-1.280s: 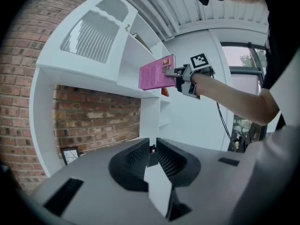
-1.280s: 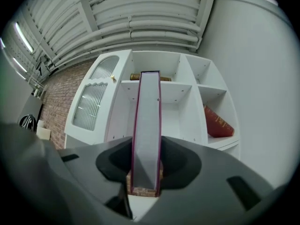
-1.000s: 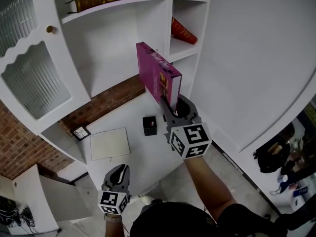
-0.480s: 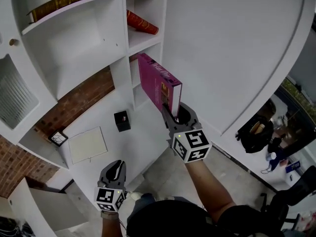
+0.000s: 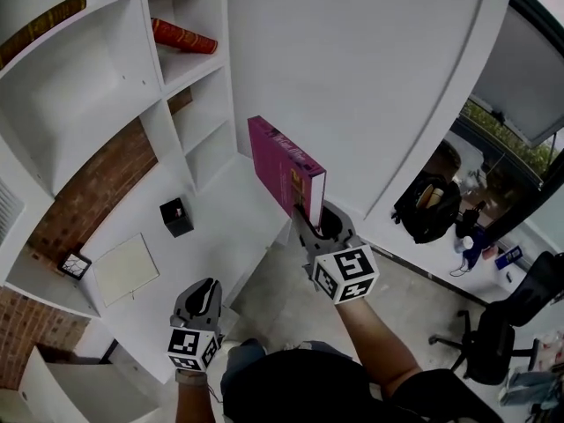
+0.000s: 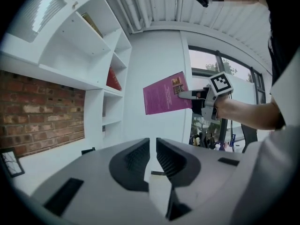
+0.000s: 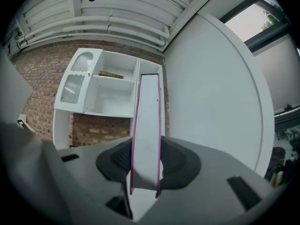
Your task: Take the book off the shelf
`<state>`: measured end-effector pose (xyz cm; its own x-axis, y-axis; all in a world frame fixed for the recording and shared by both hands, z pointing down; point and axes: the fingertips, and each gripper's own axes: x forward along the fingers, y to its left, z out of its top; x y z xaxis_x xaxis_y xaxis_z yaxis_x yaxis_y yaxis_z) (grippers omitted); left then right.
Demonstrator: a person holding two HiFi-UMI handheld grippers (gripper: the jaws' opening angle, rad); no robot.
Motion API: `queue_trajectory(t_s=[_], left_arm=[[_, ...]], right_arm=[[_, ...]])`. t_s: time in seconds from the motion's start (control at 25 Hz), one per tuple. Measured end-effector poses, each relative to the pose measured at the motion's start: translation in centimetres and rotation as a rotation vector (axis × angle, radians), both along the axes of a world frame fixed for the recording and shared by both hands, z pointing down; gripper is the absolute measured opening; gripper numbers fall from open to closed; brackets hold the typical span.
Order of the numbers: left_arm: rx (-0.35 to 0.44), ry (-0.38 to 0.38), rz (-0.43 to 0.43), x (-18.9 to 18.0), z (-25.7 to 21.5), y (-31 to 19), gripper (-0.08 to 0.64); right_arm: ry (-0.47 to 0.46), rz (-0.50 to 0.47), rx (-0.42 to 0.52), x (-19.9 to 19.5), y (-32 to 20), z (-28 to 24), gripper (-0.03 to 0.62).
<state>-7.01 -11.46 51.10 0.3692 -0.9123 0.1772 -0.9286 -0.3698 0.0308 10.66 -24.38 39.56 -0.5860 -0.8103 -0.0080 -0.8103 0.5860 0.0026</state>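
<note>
A magenta book [image 5: 278, 161] stands upright in the air, away from the white shelf unit [image 5: 145, 104], with its lower corner clamped in my right gripper [image 5: 308, 217]. In the right gripper view the book's white page edge [image 7: 146, 125] runs up between the two pads, and the right gripper [image 7: 146, 165] is shut on it. The left gripper view shows the same book [image 6: 164, 93] held out by the right gripper [image 6: 194, 96] in front of the white wall. My left gripper [image 5: 207, 289] hangs low, its jaws [image 6: 153, 156] together with nothing between them.
A red book [image 5: 181, 35] and a brown book [image 5: 40, 20] lie on upper shelves. On the white counter [image 5: 220, 227] sit a black box [image 5: 174, 217], a white pad [image 5: 126, 270] and a small frame [image 5: 72, 264]. A black bag [image 5: 423, 205] and an office chair [image 5: 493, 342] stand at the right.
The right gripper has carried the book away from the shelf unit, which has slid to the left of the head view. More of the room at the right shows. The left gripper stays low.
</note>
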Motion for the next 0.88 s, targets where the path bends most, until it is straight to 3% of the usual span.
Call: queue_trajectory(t_s=[0.4, 0.88], left_arm=[[-0.005, -0.011, 0.108, 5.6, 0.7, -2.6, 0.043], [-0.034, -0.014, 0.217, 11.7, 1.6, -3.9, 0.041]], right_arm=[[0.012, 0.071, -0.064, 7.8, 3.7, 5.7, 0.144], [0.018, 0.140, -0.172, 13.9, 7.7, 11.4, 0.144]])
